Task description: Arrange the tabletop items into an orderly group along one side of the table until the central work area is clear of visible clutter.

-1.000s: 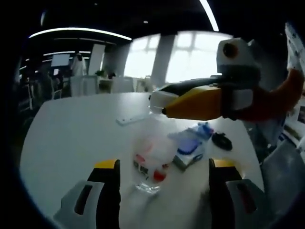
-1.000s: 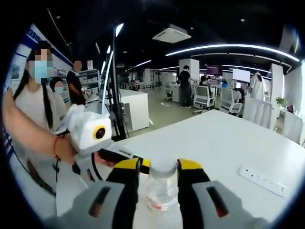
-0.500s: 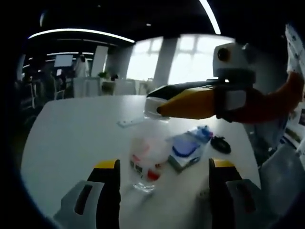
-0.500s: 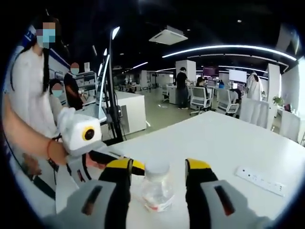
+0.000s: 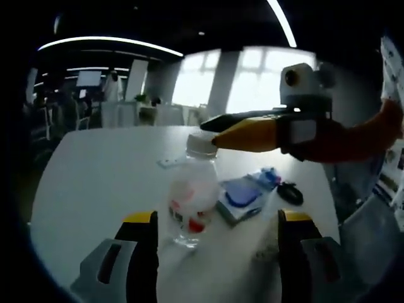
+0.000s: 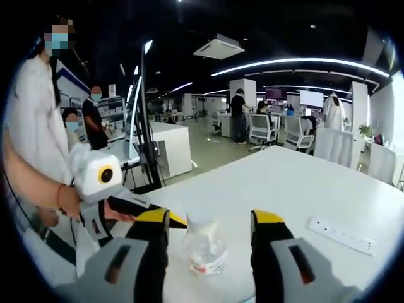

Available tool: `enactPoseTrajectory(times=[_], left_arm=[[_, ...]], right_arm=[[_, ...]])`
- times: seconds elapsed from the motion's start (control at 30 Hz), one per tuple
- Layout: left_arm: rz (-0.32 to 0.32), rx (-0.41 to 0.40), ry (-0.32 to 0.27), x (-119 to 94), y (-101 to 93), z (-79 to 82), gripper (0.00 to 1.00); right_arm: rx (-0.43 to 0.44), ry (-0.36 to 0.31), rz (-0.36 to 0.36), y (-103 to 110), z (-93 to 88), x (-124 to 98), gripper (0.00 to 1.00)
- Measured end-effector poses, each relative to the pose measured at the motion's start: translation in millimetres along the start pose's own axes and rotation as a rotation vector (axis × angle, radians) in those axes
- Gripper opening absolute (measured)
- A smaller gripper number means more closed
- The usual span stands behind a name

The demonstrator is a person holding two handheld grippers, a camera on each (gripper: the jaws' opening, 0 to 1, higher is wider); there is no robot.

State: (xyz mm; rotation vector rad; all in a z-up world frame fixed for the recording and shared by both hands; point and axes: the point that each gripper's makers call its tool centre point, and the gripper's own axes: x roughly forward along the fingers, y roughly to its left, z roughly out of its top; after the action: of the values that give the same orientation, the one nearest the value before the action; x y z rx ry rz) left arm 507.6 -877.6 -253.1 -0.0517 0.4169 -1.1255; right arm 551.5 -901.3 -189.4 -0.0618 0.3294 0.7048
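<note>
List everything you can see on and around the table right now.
bottle: one, clear with white cap and red label, standing on the table between both grippers' jaws
packet: one, blue and white, flat on the table beside the bottle
dark object: one, black, beyond the packet
power strip: one, white, flat on the table
table: one, white
chairs: several, pale, in the office behind
left hand-held gripper: yellow-tipped jaws open
right hand-held gripper: yellow-tipped jaws open, either side of the bottle

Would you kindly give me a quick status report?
Both claws open: left, right. Bottle upright on table, ungripped. Blue pack, black item beside it.
</note>
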Motion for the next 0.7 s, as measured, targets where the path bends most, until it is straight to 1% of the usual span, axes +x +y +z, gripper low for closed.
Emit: enactPoseTrajectory(times=[0.2,0.53,0.7], left_arm=[[0.011,0.0,0.007,-6,-2.7,-0.1,0.75],[0.038,-0.022,-0.005,-22,-12.4,0.9,0.74],[0.045,-0.034,-0.011,-28,-19.8,0.1,0.74]], right_arm=[[0.012,0.002,-0.012,-5,-0.9,-8,0.52],[0.018,0.009,-0.045,-16,-7.5,-28,0.51],[0.023,0.03,-0.06,-19,-17.5,-40,0.5]])
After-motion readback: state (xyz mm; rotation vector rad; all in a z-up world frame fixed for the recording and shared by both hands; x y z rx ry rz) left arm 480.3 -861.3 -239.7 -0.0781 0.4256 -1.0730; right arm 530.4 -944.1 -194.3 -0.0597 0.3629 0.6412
